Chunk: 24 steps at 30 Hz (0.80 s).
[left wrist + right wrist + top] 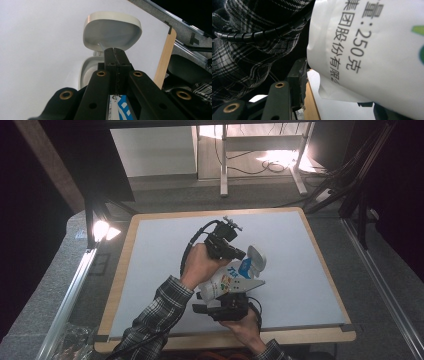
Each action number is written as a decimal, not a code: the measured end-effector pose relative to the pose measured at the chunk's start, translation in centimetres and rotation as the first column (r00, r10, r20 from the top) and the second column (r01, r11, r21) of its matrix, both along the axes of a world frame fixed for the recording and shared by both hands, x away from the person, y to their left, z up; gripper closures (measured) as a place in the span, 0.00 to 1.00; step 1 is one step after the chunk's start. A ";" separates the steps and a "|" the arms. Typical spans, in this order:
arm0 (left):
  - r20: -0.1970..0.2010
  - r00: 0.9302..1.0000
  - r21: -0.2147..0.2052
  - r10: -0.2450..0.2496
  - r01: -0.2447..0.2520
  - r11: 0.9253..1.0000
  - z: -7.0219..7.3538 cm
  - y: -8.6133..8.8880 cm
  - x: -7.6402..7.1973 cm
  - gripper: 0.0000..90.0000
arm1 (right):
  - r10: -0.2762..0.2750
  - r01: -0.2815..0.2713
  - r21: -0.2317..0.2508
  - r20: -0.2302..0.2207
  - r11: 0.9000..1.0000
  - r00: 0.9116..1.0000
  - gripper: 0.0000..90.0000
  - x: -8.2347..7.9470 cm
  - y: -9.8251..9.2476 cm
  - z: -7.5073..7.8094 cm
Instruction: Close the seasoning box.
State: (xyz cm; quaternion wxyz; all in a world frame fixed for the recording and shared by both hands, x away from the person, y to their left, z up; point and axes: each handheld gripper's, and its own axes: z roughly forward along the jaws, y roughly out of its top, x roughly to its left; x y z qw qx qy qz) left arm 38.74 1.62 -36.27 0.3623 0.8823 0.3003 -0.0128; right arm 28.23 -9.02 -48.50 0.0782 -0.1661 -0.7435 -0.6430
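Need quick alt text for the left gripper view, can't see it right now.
The left tool's black jaws are shut, pointing at a white flip lid that stands open above its container's rim. Behind lies the white table, its wooden edge at right.

One white printed pouch (231, 281) with blue lettering is over the tabletop (165, 250). Its flip cap counts as one white lid (111, 32), standing open. Two hand-held grippers are there, the left (239, 254) and the right (235, 296). One lit lamp (101, 230) sits at the tabletop's far left corner.
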 end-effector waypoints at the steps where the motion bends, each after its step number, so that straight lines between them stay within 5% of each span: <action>1: 0.000 1.000 0.000 0.001 -0.001 1.000 0.0 0.0 0.0 1.00 | 0.000 0.000 0.000 0.000 1.000 1.000 0.57 0.0 0.0 0.0; 24: -0.038 0.998 -0.013 -0.052 0.052 0.999 -0.2 0.0 -0.1 0.95 | 0.012 -0.012 0.000 -0.018 1.000 1.000 0.57 0.3 0.0 -0.4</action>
